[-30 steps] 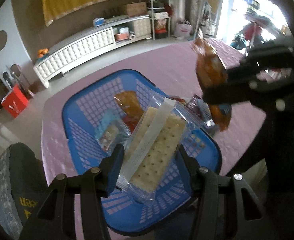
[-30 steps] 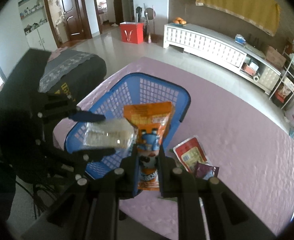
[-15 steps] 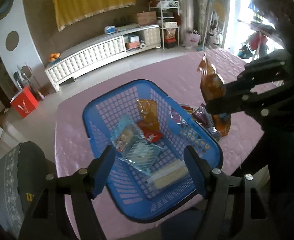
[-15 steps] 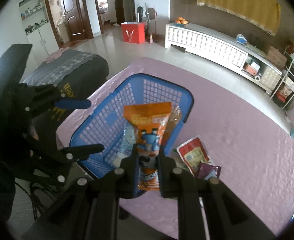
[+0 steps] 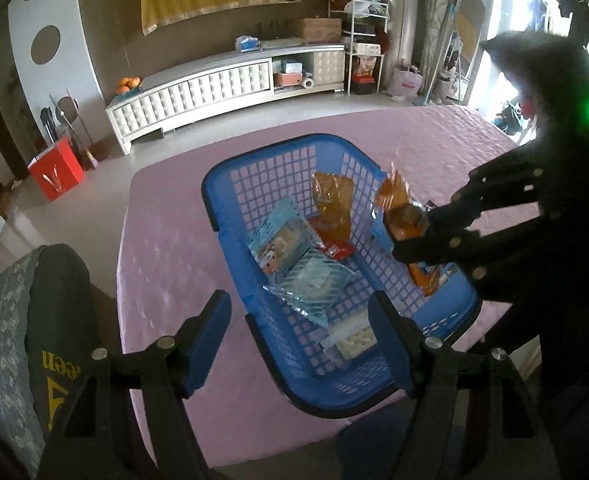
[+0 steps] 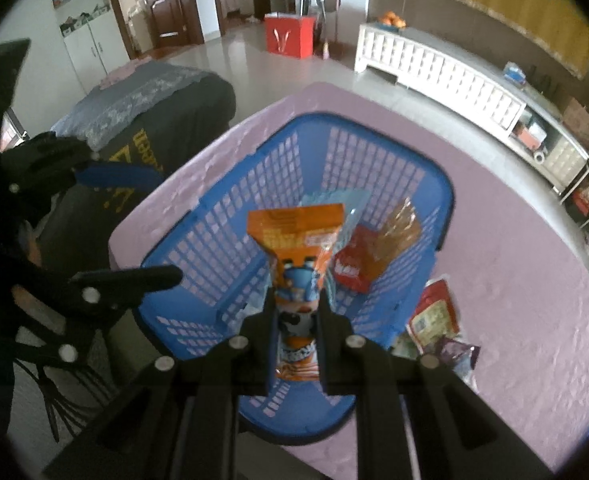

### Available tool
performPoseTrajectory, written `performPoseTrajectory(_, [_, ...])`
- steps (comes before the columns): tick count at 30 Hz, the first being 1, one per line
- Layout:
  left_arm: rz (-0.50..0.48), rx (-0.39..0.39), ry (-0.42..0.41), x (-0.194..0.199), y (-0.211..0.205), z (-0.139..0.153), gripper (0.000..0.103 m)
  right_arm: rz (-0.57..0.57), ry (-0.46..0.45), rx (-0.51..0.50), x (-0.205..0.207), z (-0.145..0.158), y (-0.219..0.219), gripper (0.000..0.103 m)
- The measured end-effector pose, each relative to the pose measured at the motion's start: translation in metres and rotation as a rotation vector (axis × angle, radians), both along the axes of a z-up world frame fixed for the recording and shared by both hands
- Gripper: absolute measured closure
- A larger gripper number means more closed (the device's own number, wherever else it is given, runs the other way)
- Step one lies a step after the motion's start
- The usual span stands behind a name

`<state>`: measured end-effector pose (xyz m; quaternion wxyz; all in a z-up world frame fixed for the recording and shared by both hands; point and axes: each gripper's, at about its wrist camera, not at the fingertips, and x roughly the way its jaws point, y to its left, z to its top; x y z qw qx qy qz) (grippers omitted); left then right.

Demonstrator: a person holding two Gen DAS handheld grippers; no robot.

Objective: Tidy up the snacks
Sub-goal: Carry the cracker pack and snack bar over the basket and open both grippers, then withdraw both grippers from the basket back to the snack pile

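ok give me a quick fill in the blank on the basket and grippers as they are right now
1. The right gripper is shut on the ____ snack packet.
2. The left gripper is ____ and holds nothing.
3. The cracker pack lies inside the ____ basket.
4. The red packet lies ____ the basket, on the tablecloth.

Missing words: orange; open; blue; outside

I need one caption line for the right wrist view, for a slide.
Right gripper holds an orange snack packet above the blue basket, left gripper open beside it.
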<state>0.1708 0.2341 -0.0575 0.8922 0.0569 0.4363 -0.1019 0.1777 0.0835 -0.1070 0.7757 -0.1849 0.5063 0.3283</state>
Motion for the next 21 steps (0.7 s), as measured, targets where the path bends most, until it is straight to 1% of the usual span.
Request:
performPoseTrajectory(6, [0.004, 0.0, 0.011, 0.001, 0.0, -0.001, 0.034, -0.006, 0.067, -0.017, 0.003, -0.018, 0.0, 0.083])
performPoseTrajectory(7, [0.002, 0.003, 0.012, 0.0, -0.002, 0.0, 0.034, -0.005, 0.083, -0.019, 0.004, -0.019, 0.0, 0.081])
performPoseTrajectory(9, [-0.001, 0.015, 0.008, -0.001, -0.007, 0.003, 0.034, 0.007, 0.102, -0.023, 0.002, -0.02, 0.0, 0.067])
performPoseTrajectory(10, [-0.002, 0.02, 0.005, 0.0, -0.009, 0.004, 0.034, 0.01, 0.085, -0.024, 0.0, -0.017, -0.002, 0.052])
performPoseTrajectory(11, [-0.004, 0.021, 0.001, -0.002, -0.013, 0.006, 0.034, 0.014, 0.064, -0.021, -0.003, -0.013, -0.005, 0.039])
performPoseTrajectory(12, [-0.005, 0.021, -0.001, -0.002, -0.016, 0.007, 0.034, 0.016, 0.045, -0.014, -0.005, -0.01, -0.007, 0.035])
performPoseTrajectory(14, [-0.009, 0.025, -0.006, -0.005, -0.023, 0.012, 0.034, 0.007, 0.021, 0.022, -0.007, 0.002, -0.019, 0.033])
performPoseTrajectory(17, [-0.011, 0.039, -0.017, -0.007, -0.035, 0.017, 0.034, -0.018, 0.026, 0.062, -0.006, 0.014, -0.039, 0.033])
performPoseTrajectory(21, [-0.003, 0.044, -0.036, -0.006, -0.054, 0.028, 0.034, -0.056, -0.001, 0.08, -0.004, 0.027, -0.069, 0.033])
